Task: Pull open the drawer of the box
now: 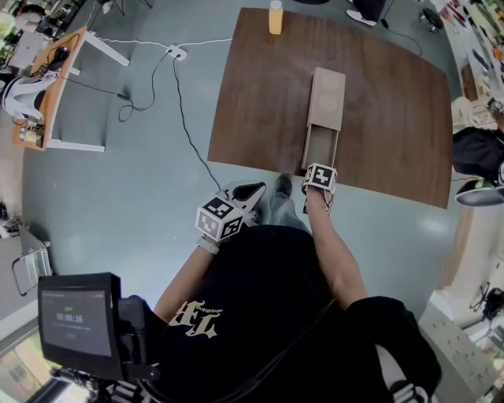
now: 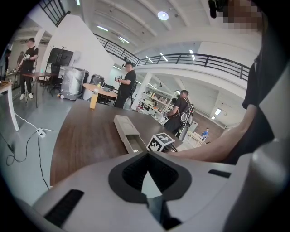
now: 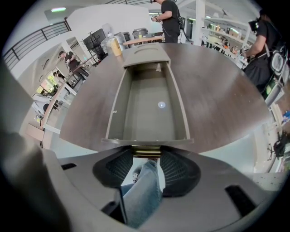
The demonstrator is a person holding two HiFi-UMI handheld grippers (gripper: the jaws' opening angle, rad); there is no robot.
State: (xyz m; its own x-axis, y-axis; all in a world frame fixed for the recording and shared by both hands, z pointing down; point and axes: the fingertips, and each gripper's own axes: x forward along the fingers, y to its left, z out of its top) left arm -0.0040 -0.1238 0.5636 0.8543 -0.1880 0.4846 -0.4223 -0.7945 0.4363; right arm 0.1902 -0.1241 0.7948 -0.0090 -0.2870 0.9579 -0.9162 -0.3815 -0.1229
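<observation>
While drawer (image 3: 149, 108) sits well out of box (image 1: 327, 98), front at near edge of table (image 1: 386, 118), right gripper (image 3: 146, 158) jaws part-spread, seemingly clamped on handle (image 3: 146, 150). Left gripper (image 2: 146, 156) tips together, empty, off table.

**Operator:** What stood at the far edge of the brown table (image 1: 394, 118)?

**Technician:** One orange bottle (image 1: 275, 17), upright.

**Operator:** And on the grey floor (image 1: 118, 197)?

**Technician:** A white power strip (image 1: 177, 53) lay left of the table, with a black cable (image 1: 189, 126) running from it along the table's left side. A wooden desk (image 1: 59, 86) stood further left. A dark screen (image 1: 76, 323) sat at lower left. Several people (image 2: 127, 84) stood beyond the table, below a railed balcony (image 2: 199, 59).
</observation>
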